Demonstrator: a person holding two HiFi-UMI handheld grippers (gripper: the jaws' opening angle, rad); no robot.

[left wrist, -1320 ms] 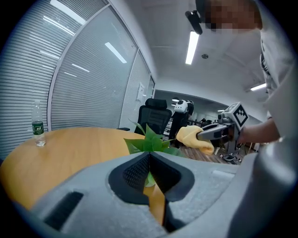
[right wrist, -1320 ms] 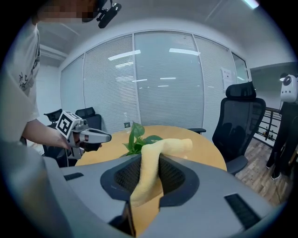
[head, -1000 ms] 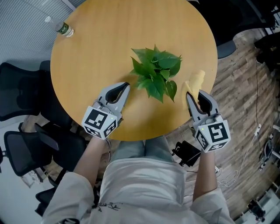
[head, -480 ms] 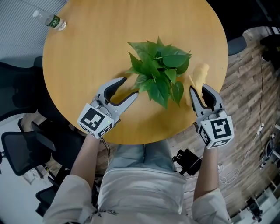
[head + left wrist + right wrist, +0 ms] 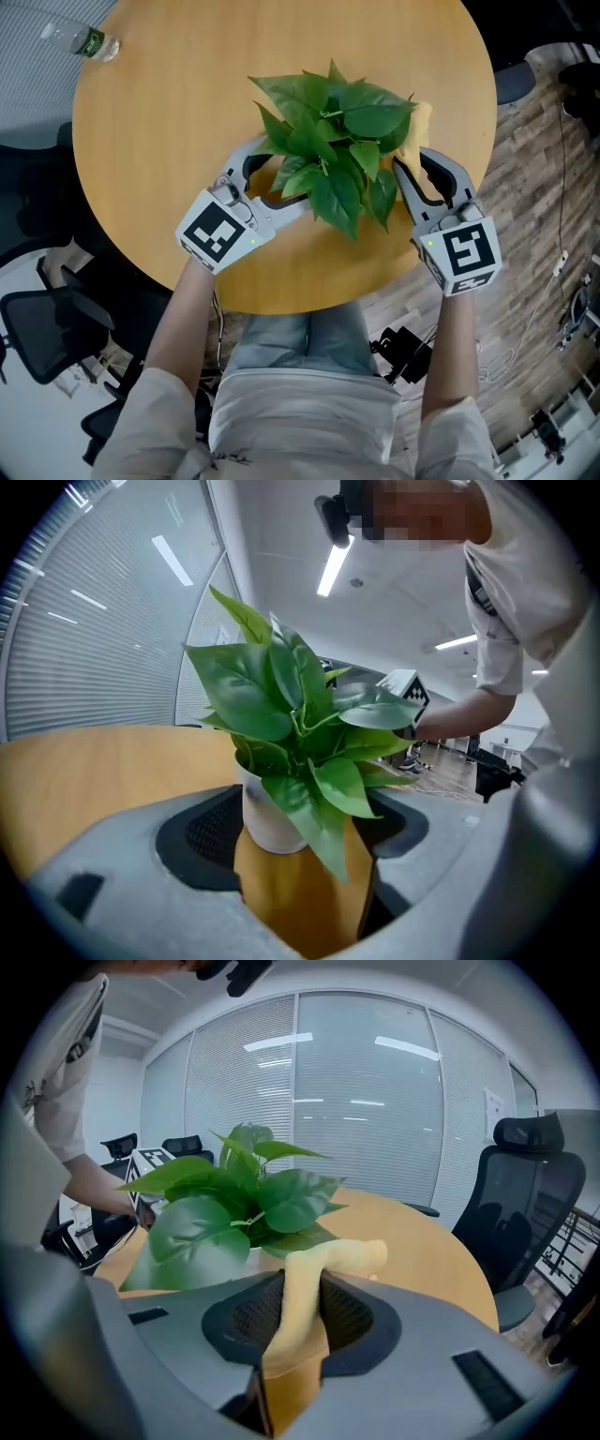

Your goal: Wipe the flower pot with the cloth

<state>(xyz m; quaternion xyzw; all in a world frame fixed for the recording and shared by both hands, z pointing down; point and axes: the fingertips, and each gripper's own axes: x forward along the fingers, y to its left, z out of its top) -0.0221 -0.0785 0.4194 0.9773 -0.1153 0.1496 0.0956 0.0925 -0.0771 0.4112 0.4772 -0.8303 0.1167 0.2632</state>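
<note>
A white flower pot with a leafy green plant stands on the round wooden table. In the head view the leaves hide the pot. My left gripper reaches in from the left. Its jaws have just been opening and now stand wide on either side of the pot, with no pad pressing on it; in the left gripper view the pot sits between the tips. My right gripper is at the plant's right side, shut on a yellow cloth that sticks up past its tips.
A plastic water bottle lies at the table's far left edge. Black office chairs stand to the left of the table and beyond its far side. The table's near edge is just behind both grippers. Cables lie on the floor at the right.
Both grippers moved forward and down to the plant. The left jaws went from shut to wide open and now flank the pot. The right gripper kept the cloth and came beside the leaves.
</note>
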